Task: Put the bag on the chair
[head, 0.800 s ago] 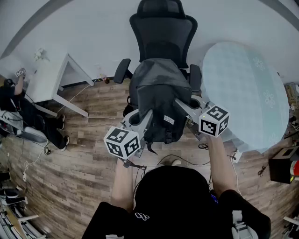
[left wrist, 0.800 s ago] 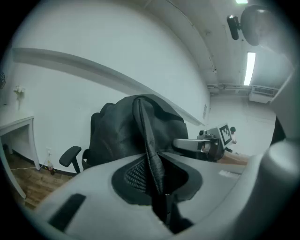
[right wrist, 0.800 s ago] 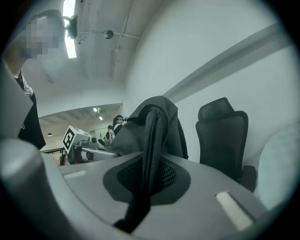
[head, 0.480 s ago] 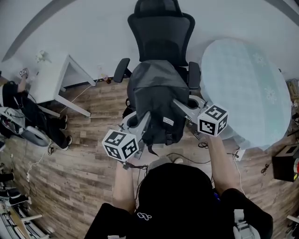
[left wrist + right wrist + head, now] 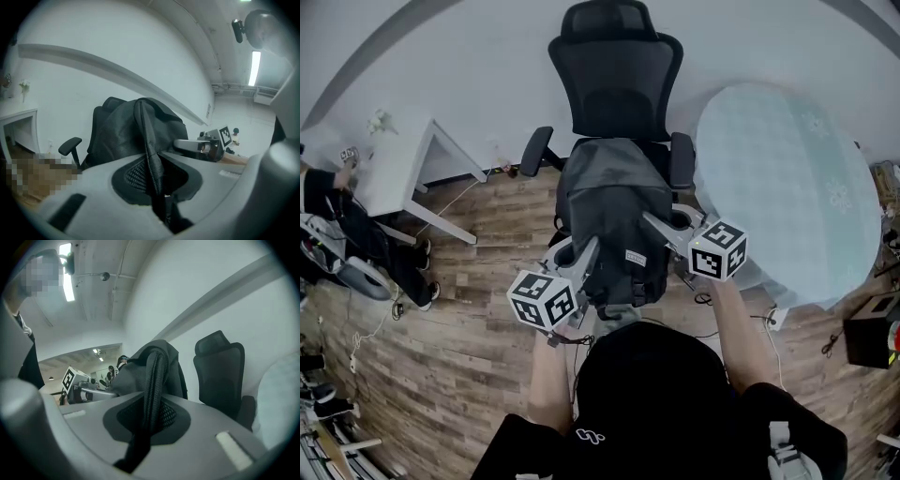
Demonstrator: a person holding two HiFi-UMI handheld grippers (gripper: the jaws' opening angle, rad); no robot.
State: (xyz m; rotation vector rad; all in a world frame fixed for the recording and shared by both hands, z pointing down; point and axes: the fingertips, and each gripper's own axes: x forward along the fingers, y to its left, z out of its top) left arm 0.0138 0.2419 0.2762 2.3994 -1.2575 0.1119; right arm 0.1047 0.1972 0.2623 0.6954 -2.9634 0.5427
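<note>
A dark grey backpack (image 5: 614, 220) hangs between my two grippers in front of the black office chair (image 5: 617, 80), over the chair's seat. My left gripper (image 5: 592, 255) is shut on the bag's left shoulder strap (image 5: 149, 150), which runs up between its jaws. My right gripper (image 5: 652, 223) is shut on the other strap (image 5: 151, 399), a mesh-backed band pinched between its jaws. In the left gripper view the bag (image 5: 136, 126) hides most of the chair (image 5: 101, 133). In the right gripper view the chair's backrest (image 5: 220, 373) stands just right of the bag (image 5: 150, 366).
A round table with a pale cloth (image 5: 787, 187) stands close to the chair's right. A white desk (image 5: 398, 164) is at the left, with a seated person (image 5: 333, 220) beyond it. Cables lie on the wood floor (image 5: 459, 337) near my feet.
The bag and both grippers have moved forward toward the chair, and the bag now covers more of the seat. Both grips are unchanged.
</note>
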